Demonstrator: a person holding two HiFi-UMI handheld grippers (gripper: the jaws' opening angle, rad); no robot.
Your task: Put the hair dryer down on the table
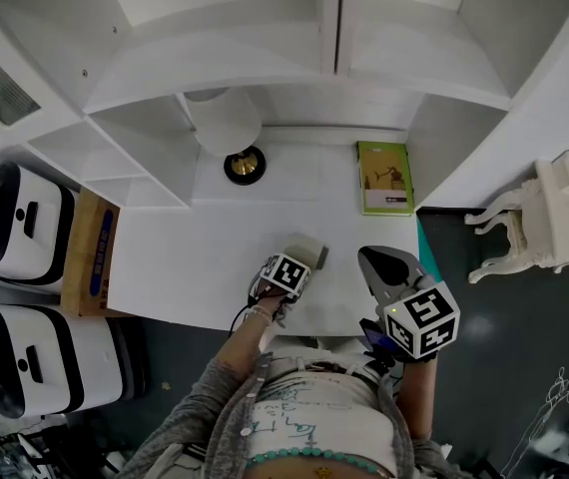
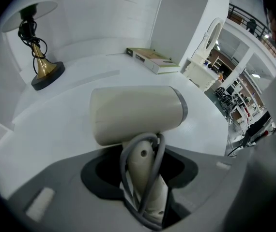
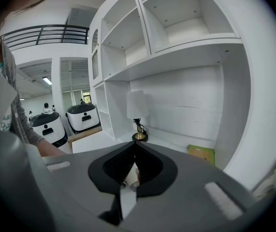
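Note:
A cream hair dryer stands with its barrel sideways, and my left gripper is shut on its handle, where a grey cord is looped. In the head view the hair dryer is over the near part of the white table, just beyond my left gripper. Whether it touches the tabletop cannot be told. My right gripper hovers at the table's near right edge. Its jaws meet at the tips with nothing held, as the right gripper view also shows.
A gold-based lamp and a green book sit at the back of the table, under white shelving. Two white machines and a cardboard box stand to the left. A white ornate chair stands to the right.

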